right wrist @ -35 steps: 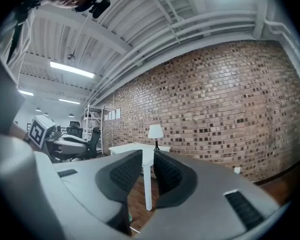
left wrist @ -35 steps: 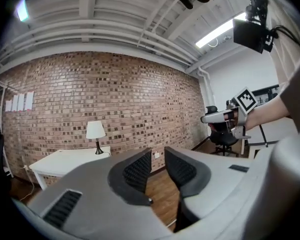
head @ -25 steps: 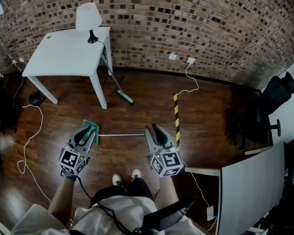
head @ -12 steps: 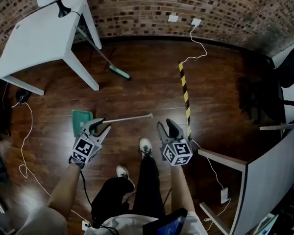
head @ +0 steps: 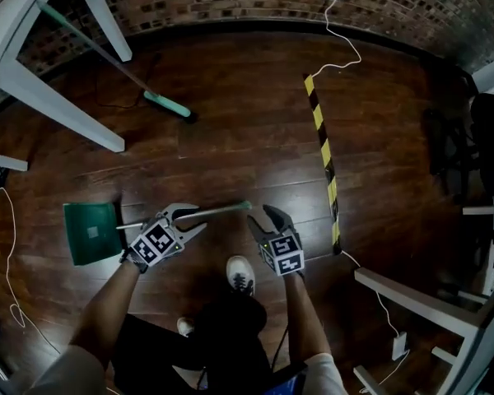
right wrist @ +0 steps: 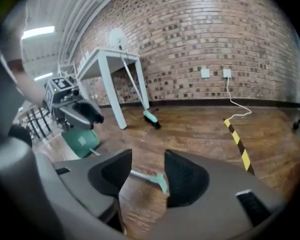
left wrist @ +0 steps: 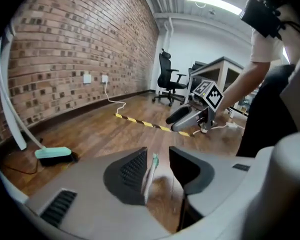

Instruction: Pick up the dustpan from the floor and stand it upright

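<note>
Dustpan [head: 92, 234] lies flat on the wooden floor [head: 230, 138]. Its green pan is at 9 o'clock in the head view, and its thin handle [head: 222, 211] runs out toward 3 o'clock to a pale green tip. Both hands are low over that handle.

The left gripper [head: 189, 220] sits partway along the handle. Its jaws have just been opening and stand wide. Its own view shows the handle [left wrist: 149, 176] running between them, close to the pad at 9 o'clock, with a clear gap to the other pad. It is released, with no clamp on the handle.

The right gripper [head: 263, 218] is at the handle's far end, just at 3 o'clock of the left one. Its jaws have also just been opening and are spread wide. In its own view the green tip [right wrist: 161, 181] lies between them, near the pad at 3 o'clock but not pinched. That view also shows the pan [right wrist: 80, 141] at 10 o'clock, below the left gripper [right wrist: 77, 111].

A shoe [head: 241, 274] is planted at 6 o'clock of the grippers. A broom [head: 166, 104] leans under the white table [head: 33, 81] at 11 o'clock. A strip of yellow and black tape [head: 325, 151] runs along the floor from 1 o'clock to 3 o'clock.
</note>
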`<state>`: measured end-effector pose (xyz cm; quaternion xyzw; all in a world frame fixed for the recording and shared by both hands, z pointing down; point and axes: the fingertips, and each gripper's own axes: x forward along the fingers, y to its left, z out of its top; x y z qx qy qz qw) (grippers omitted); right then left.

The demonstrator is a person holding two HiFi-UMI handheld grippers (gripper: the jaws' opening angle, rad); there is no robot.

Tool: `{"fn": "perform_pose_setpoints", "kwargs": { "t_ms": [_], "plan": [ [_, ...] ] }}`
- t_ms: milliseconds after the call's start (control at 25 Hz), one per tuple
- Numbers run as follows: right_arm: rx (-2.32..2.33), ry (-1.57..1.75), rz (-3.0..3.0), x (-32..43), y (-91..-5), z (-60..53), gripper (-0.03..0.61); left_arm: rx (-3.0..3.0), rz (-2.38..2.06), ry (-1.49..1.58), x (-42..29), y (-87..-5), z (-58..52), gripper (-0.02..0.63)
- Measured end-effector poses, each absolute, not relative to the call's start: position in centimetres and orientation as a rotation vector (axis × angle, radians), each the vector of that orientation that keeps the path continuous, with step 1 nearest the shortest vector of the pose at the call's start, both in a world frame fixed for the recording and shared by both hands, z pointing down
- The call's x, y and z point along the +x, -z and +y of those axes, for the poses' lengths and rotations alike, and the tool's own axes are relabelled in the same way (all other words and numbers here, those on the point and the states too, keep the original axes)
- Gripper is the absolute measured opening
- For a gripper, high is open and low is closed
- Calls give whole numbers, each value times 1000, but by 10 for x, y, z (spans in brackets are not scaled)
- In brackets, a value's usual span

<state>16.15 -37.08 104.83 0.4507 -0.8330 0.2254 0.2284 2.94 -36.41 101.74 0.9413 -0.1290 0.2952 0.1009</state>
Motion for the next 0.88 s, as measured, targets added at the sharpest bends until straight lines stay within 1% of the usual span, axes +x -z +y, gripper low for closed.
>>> {"fn": "perform_pose_setpoints", "kwargs": {
  "t_ms": [160, 280, 480, 640, 680, 800, 840, 880],
  "plan": [
    [1073, -491, -2204, 161, -1159, -355, 216, 2771, -270, -1050, 50, -1111, -360, 156],
    [974, -383, -2139, 164, -1217, -360, 216, 2767, -220, -1144, 60, -1164, -357, 156],
    [930, -272, -2135, 161, -1261, -388, 216, 2817, -213, -1274, 71, -1221, -370, 160],
    [898, -299, -2148, 160, -1275, -391, 216, 2771, -162, -1269, 79, -1241, -366, 161],
    [886, -297, -2152, 158, -1277, -391, 204, 2757, -155, -1272, 79, -1243, -369, 163],
    [876, -267, -2147, 153, -1280, -391, 117, 2737, -101, -1293, 78, -1252, -373, 170],
    [886, -270, -2142, 153, -1281, -391, 115, 2739, -79, -1290, 79, -1254, -371, 172],
    [900, -280, -2136, 154, -1281, -391, 110, 2744, -60, -1283, 80, -1255, -369, 153]
  ]
}}
